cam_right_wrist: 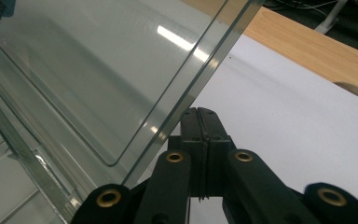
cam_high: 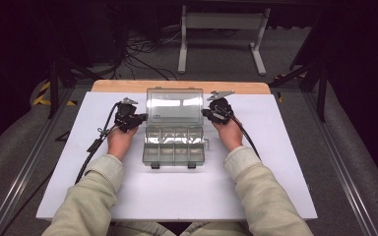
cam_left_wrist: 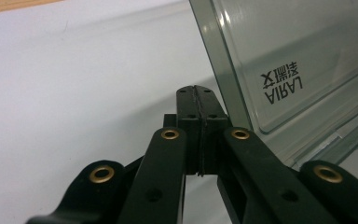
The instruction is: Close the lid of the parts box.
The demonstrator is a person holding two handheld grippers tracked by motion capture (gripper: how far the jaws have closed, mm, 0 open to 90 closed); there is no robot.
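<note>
A lab or recording studio setup is indicated, not a home. A white board (cam_high: 177, 196) is laid over a wooden tabletop (cam_high: 177, 86), whose edge is seen at the far side. Black curtains or dark walls are seen all around, with grey carpet floor (cam_high: 285, 49). Loose cables (cam_high: 142, 54) are tangled on the floor behind the table, beside a white metal stand frame (cam_high: 221, 29). Metal rails (cam_high: 24, 167) are run along both sides of the table, and yellow-black hazard tape (cam_high: 44, 93) is stuck on the floor at left.
</note>
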